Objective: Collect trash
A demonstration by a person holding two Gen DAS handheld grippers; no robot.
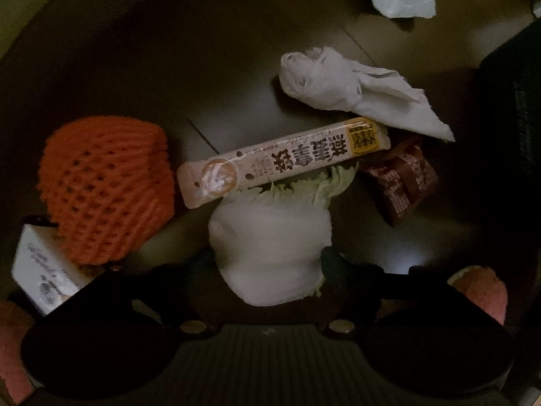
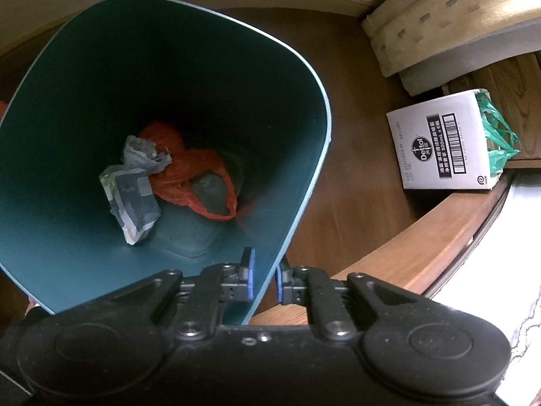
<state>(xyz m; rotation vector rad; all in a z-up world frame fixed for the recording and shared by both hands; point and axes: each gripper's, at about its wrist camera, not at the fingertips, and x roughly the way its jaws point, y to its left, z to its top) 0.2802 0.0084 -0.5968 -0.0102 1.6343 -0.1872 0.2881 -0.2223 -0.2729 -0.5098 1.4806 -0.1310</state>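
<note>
Your right hand-held gripper [image 2: 264, 279] is clamped on the wall of the teal bin [image 2: 297, 203], one blue pad inside, one outside. Your left hand-held gripper [image 1: 267, 264] is narrowed around the pale cabbage piece [image 1: 270, 237]; whether the fingers actually bite is too dark to tell.

The risk is the coffee sachet [image 1: 284, 160] lying across the leaf's far end at 12 o'clock: lift fast and it may slide off or drag along. The cabbage looks limp, so it could tear. A thin bin wall could also slip in that pinch.

Around it lie an orange foam net [image 1: 104, 189] at 10 o'clock, a crumpled tissue [image 1: 358, 91] and a brown wrapper [image 1: 402, 182] at 2 o'clock. Already binned: crumpled paper [image 2: 132, 186] and a red bag [image 2: 192, 172].
</note>
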